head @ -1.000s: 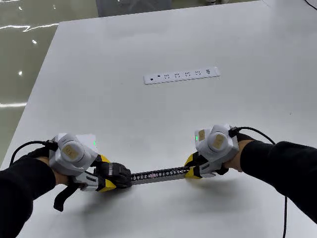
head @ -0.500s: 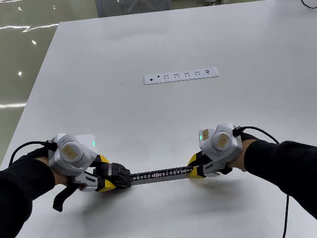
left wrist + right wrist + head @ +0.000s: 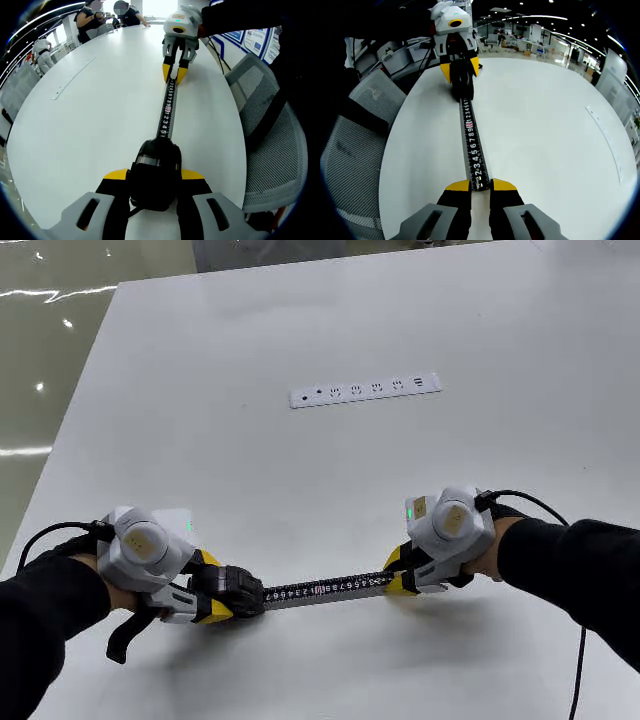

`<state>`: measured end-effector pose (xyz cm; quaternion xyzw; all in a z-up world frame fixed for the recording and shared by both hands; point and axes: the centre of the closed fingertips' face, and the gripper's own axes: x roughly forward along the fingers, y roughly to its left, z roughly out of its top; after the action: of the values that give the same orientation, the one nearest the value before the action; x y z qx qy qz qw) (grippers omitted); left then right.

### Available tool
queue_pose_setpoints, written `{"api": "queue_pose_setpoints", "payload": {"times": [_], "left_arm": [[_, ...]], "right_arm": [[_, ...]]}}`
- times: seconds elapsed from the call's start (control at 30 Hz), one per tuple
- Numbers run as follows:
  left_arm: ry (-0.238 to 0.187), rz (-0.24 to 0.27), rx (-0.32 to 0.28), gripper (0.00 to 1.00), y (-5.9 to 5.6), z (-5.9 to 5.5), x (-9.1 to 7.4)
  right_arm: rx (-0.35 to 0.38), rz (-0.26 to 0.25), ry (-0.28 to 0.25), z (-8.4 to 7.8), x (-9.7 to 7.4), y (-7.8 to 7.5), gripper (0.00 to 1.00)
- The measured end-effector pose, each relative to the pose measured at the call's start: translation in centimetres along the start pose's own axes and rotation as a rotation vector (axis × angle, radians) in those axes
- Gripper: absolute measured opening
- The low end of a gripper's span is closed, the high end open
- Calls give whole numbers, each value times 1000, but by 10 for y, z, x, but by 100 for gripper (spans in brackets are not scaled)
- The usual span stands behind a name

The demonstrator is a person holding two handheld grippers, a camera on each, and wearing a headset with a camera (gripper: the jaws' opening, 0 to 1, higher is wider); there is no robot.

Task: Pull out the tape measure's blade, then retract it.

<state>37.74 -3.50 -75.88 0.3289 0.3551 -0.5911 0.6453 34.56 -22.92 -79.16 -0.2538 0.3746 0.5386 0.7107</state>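
The case [image 3: 156, 170] rests on the table [image 3: 300, 470] near its front edge, clamped in the left gripper [image 3: 222, 597]. Its blade [image 3: 325, 590] runs flat to the right gripper [image 3: 480, 186], pinched narrow on the tip. The pull-out looks partly done; retracting calls for guiding the tip back slowly.

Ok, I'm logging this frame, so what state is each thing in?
tape measure case: held, not locked away, blade out.
blade: pulled out, straight, numbers up.
left claw: shut on the tape measure case.
right claw: shut on the blade's tip.
power strip: flat, nothing plugged in.
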Motion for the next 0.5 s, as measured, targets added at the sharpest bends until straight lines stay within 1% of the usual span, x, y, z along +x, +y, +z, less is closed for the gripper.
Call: {"api": "queue_pose_setpoints", "payload": {"times": [0.5], "left_arm": [[-3,3,-5,29,0,0,0]], "right_arm": [[1,-2,4,-2,-1,1,9]]}}
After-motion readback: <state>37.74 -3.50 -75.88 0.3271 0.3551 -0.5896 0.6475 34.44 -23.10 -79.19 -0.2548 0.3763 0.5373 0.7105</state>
